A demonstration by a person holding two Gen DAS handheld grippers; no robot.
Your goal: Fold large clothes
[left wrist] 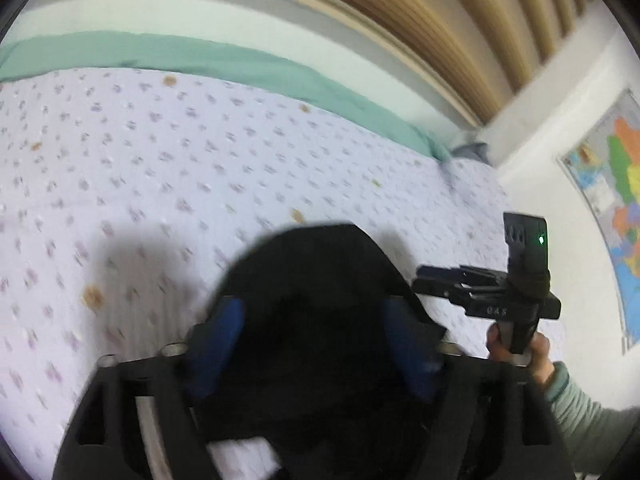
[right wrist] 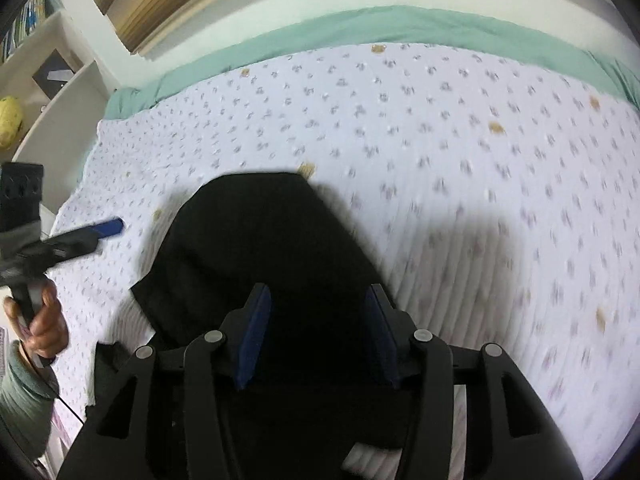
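A black garment (left wrist: pixel 316 276) lies folded in a compact heap on the patterned bedspread (left wrist: pixel 160 168); it also shows in the right wrist view (right wrist: pixel 256 232). My left gripper (left wrist: pixel 312 344) is open, its blue pads (left wrist: pixel 218 340) apart just above the near part of the garment. My right gripper (right wrist: pixel 316 332) is open too, its blue pads (right wrist: pixel 254 336) wide over the garment. In the left wrist view the right gripper (left wrist: pixel 424 276) is seen from the side, right of the garment. In the right wrist view the left gripper (right wrist: pixel 108 228) is at the left.
The bedspread (right wrist: pixel 440 140) is white with small purple flowers and lies over a green sheet (left wrist: pixel 200 56). A wall map (left wrist: pixel 612 200) hangs at the right. White shelves (right wrist: pixel 52 92) stand left of the bed. A slatted wooden panel (left wrist: pixel 400 12) runs behind it.
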